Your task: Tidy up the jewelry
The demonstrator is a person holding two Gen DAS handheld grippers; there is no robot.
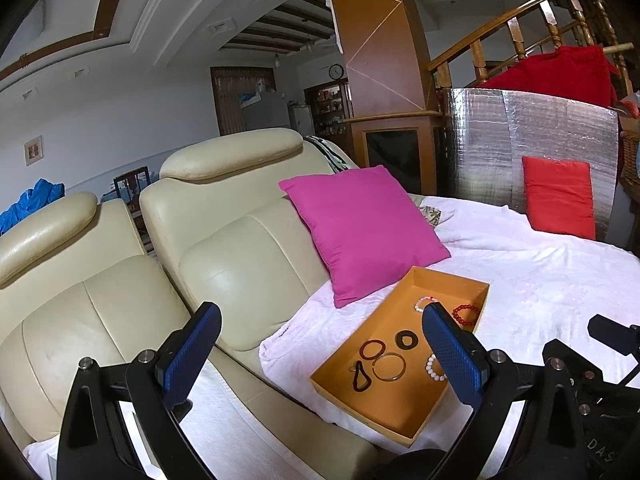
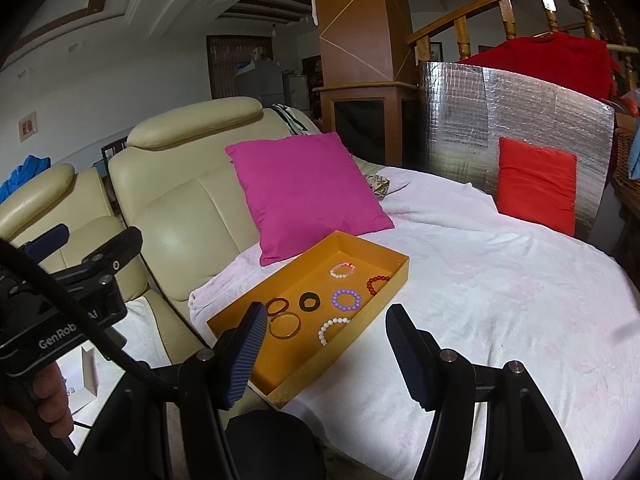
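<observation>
**A:** Jewelry, all of it, sitting loose in the shallow orange rectangular tray [image 2: 360, 254] on the fuzzy white blanket [image 2: 500, 300]. Left gripper [image 1: 322, 354] spread wide, nothing between the blue textured pads [image 1: 188, 354]. Right gripper [image 2: 326, 354] also released, jaws apart, holding nothing, hanging just in front of the tray's near end.

**B:** Nice. And nearest the right one?

**A:** Thin brown bangle [image 2: 285, 325] right by the left pad, touching the dark red-brown ring bracelet [image 2: 277, 305] just behind it. Then the white bead bracelet [image 2: 331, 330], up against the tray's right wall. Further back: flat black disc with a hole [image 2: 309, 301], purple bead bracelet [image 2: 346, 299], dark red bead bracelet [image 2: 376, 283] near the far right wall, and the white-and-pink bead bracelet [image 2: 343, 270] farthest in.

**B:** Anything else from the left view?

**A:** Yep, dark looped cord or hair tie [image 1: 362, 377] near the tray's close left side. Can't tell exactly what, too small.

**B:** Around the tray?

**A:** Magenta square cushion [image 2: 308, 192] just behind it, leaning on the cream leather sofa [image 2: 180, 208]. Red-orange cushion [image 2: 536, 184] well off to the right, propped against a silver foil panel [image 2: 480, 120]. Hand [image 2: 48, 400] visible at the left edge, gripping the left gripper's handle.
</observation>
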